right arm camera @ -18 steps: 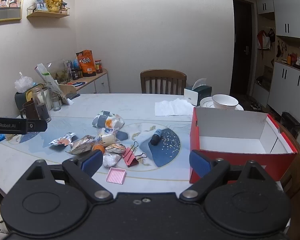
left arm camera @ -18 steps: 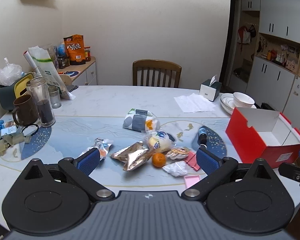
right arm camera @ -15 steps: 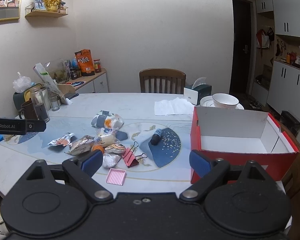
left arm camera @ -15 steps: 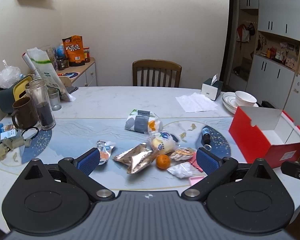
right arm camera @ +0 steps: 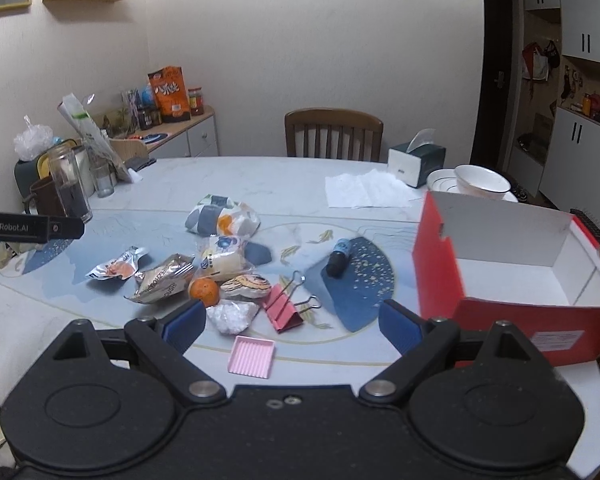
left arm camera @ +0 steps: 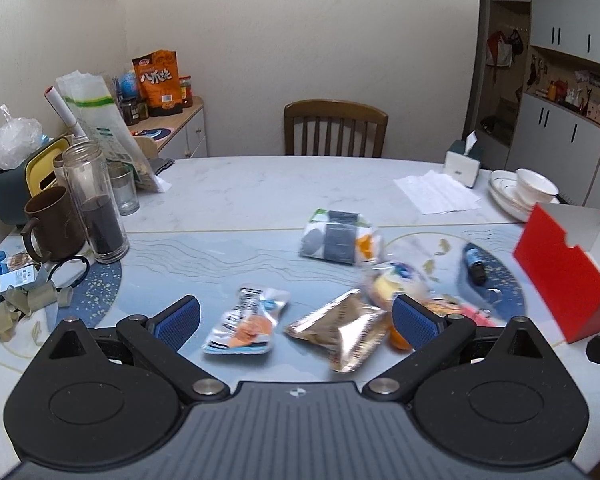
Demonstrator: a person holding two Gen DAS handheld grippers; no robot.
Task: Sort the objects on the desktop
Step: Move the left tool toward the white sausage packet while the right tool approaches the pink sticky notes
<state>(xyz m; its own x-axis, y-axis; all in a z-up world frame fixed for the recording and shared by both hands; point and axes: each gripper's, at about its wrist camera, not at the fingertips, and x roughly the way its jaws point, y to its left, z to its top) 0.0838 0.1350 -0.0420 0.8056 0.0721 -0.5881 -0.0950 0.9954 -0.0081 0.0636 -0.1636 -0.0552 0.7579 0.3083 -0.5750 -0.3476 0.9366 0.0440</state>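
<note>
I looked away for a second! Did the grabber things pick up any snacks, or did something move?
Nothing was picked up. The left tool moved forward and down toward the snack pile; its open pads now frame the small orange-printed packet and the foil packet. The right tool edged slightly closer, open, above the pink tray. The snacks, pink binder clip and red box lie as before.

"GenRobot.AI" stands on the left gripper [right arm camera: 32, 227]; "八爪烧" on the orange snack bag [left arm camera: 158, 78].
</note>
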